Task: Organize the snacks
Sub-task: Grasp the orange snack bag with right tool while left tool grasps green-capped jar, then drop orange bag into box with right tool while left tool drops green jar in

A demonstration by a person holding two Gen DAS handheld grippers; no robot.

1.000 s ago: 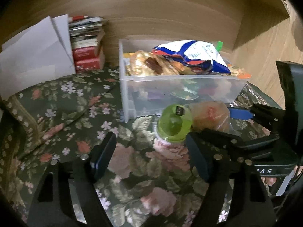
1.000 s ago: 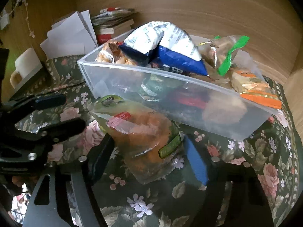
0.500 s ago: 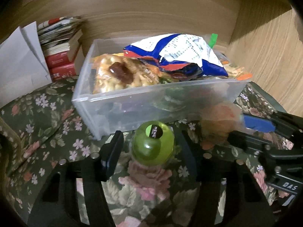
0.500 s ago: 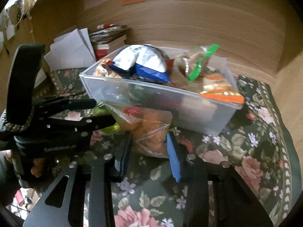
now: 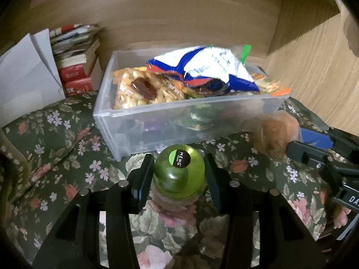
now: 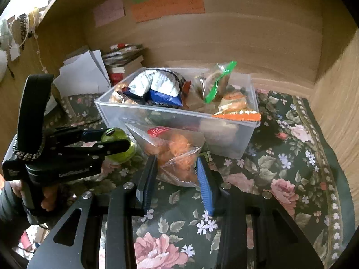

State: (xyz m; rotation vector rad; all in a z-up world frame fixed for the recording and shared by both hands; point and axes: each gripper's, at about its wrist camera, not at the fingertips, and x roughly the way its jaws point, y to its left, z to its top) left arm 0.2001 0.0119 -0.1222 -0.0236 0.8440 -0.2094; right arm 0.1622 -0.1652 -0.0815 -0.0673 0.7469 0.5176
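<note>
Left tongs [image 5: 179, 174]: closed down on the green bottle [image 5: 179, 174], one finger on each side of its body; the black fingers [image 5: 143, 174] press against the bottle's flanks. In the right wrist view the same tongs [image 6: 116, 142] show from the side, pinching the bottle [image 6: 121, 144].
Right tongs [image 6: 177, 172]: clamped on the clear bag of orange snacks [image 6: 175, 150], gripping its lower part between the blue-padded fingers [image 6: 204, 183]. In the left wrist view these tongs [image 5: 298, 141] reach in from the right with the bag [image 5: 273, 134] at their tips.
Green bottle: stands in front of the clear plastic bin [image 5: 157, 125], close to its near wall, on the floral cloth [image 5: 67, 157] that covers the counter.
Bag of orange snacks: just in front of the bin [image 6: 235, 139], beside the bottle; whether it rests on the cloth or is raised off it cannot be told.
Bin contents: a blue-and-white chip bag [image 5: 208, 67] on top, a bag of golden snacks [image 5: 139, 89], a bag with a green strip [image 6: 217, 80], an orange-edged packet [image 6: 237, 112].
Writing: "MENG" on the bottle cap sticker [image 5: 181, 159]; a red label [image 6: 158, 131] on the snack bag, its characters unreadable.
Behind: red books [image 5: 76, 76], white paper [image 5: 24, 71], coloured notes [image 6: 166, 5] on the wooden wall.
</note>
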